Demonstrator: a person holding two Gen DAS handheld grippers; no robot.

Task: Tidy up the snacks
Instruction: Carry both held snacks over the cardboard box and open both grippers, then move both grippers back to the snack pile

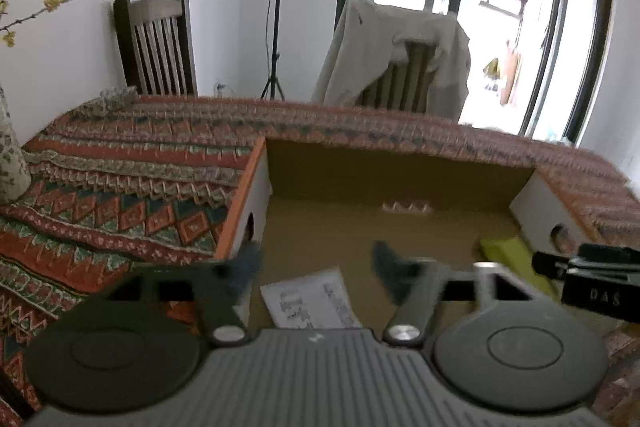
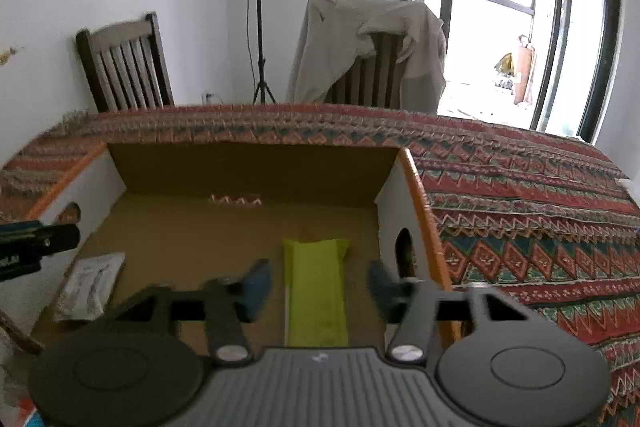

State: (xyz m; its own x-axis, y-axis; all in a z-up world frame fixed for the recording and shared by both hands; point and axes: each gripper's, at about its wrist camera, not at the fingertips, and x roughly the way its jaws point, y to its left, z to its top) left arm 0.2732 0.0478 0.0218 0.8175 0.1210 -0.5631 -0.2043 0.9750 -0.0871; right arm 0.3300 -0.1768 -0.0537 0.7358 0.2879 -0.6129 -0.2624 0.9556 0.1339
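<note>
You are working over a table (image 2: 520,187) that is wearing a patterned cloth in red, green and cream zigzags. On it a cardboard box (image 2: 248,167) is sitting open-topped, brown inside, with white end walls, orange rims and a round hole in each end wall. Behind the table two wooden chairs are standing against the wall: a bare one (image 1: 156,43) on the left, and one (image 2: 376,71) that is carrying a beige garment (image 1: 380,43) over its back. A black tripod stand (image 2: 260,27) is rising between them, and glass doors (image 1: 520,7) are letting in bright daylight on the right.

Inside the box, a lime-green snack packet (image 2: 316,295) is lying flat on the floor near the right end wall, running lengthwise toward you. A white printed packet (image 1: 312,301) is lying flat near the left end wall, well apart from the green one.

Your right gripper (image 2: 316,287) is hovering over the green packet with its jaws standing apart; the blue-padded fingertips (image 2: 256,287) are sitting either side of the packet without pressing it. Your left gripper (image 1: 316,267) is hanging above the white packet, jaws likewise spread wide, gripping nothing.
</note>
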